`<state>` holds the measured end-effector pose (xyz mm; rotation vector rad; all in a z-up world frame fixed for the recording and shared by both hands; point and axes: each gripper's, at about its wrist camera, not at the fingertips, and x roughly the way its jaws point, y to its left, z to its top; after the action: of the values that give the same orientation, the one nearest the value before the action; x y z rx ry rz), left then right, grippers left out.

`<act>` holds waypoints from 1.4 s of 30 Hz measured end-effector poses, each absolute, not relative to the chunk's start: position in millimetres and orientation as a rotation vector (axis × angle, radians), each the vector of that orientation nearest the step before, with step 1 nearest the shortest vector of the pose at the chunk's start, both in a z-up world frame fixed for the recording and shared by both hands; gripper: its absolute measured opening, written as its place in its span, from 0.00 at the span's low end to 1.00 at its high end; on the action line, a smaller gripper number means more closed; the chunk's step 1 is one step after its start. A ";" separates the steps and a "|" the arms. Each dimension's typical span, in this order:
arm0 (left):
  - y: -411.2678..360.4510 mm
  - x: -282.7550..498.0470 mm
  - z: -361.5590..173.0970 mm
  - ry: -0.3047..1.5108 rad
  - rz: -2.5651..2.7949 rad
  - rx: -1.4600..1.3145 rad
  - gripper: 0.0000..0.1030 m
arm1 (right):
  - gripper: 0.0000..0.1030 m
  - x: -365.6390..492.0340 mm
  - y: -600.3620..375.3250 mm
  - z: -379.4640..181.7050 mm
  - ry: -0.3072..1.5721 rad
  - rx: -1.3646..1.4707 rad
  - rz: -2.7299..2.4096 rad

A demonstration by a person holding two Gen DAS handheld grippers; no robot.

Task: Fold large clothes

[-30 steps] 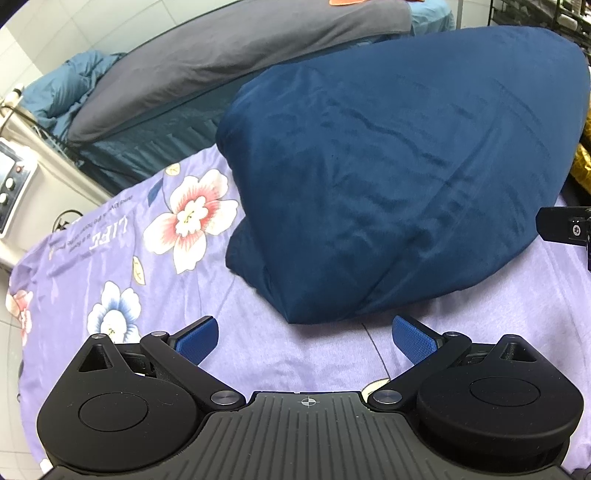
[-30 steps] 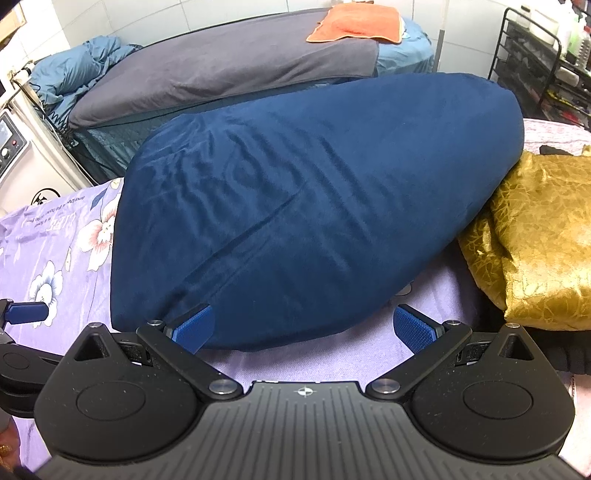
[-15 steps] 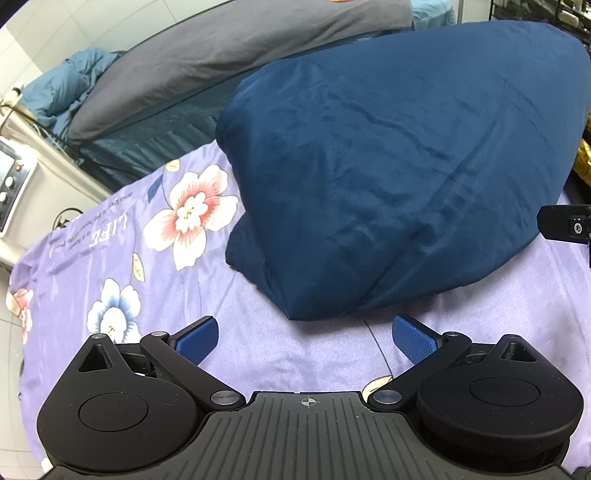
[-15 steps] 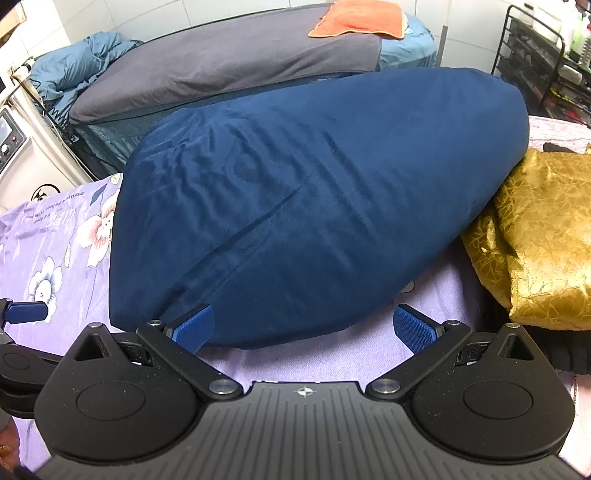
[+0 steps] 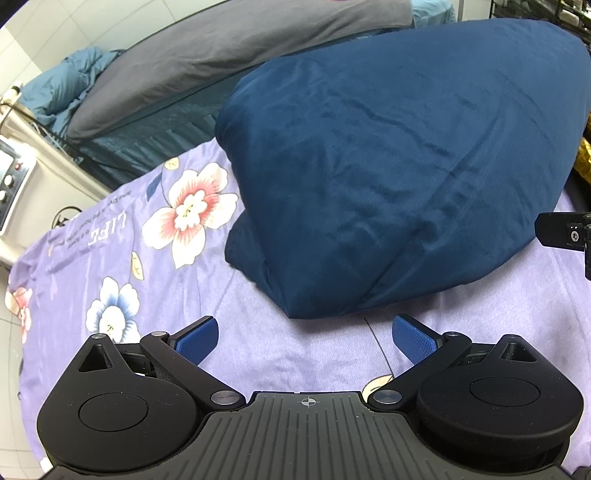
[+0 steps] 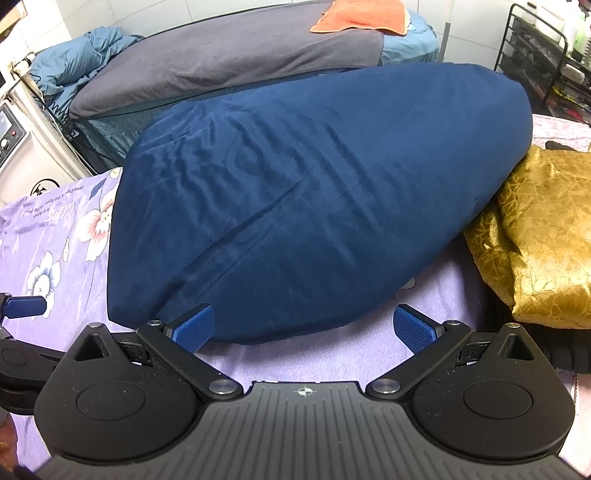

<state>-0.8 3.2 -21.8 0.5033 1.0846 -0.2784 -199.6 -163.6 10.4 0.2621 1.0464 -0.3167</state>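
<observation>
A large dark blue velvet garment [image 5: 388,177] lies folded in a thick pile on the purple floral sheet [image 5: 110,258]. It also fills the middle of the right wrist view [image 6: 295,206]. My left gripper [image 5: 304,338] is open and empty, just short of the pile's near left corner. My right gripper [image 6: 304,326] is open and empty at the pile's near edge, its left pad [image 6: 192,326] close against the fabric. The left gripper's finger [image 6: 26,306] shows at the far left of the right wrist view.
A folded gold garment [image 6: 535,240] lies right of the blue pile. Behind is a bed with a grey cover [image 6: 229,62] and an orange towel [image 6: 362,16]. A white appliance [image 5: 14,184] stands left, a black wire rack [image 6: 546,55] right.
Both grippers have stayed open and almost still. The view has shifted slightly, with the blue pile a touch lower in the left wrist view.
</observation>
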 end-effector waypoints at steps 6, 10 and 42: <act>7.9 -1.4 -22.3 1.079 -0.276 0.489 1.00 | 0.99 -198.5 -163.9 6.8 1.056 0.263 -0.314; 8.7 -1.7 -22.7 1.078 -0.268 0.489 1.00 | 0.99 -199.9 -164.7 5.0 1.054 0.269 -0.309; 197.8 -35.5 -14.1 1.213 0.179 0.202 1.00 | 0.99 -115.0 -471.5 -12.7 0.835 0.824 -0.332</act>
<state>-35.5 197.8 -14.1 0.2019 1.2130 0.1789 -115.0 -471.5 -12.7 0.8242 0.8353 -0.3320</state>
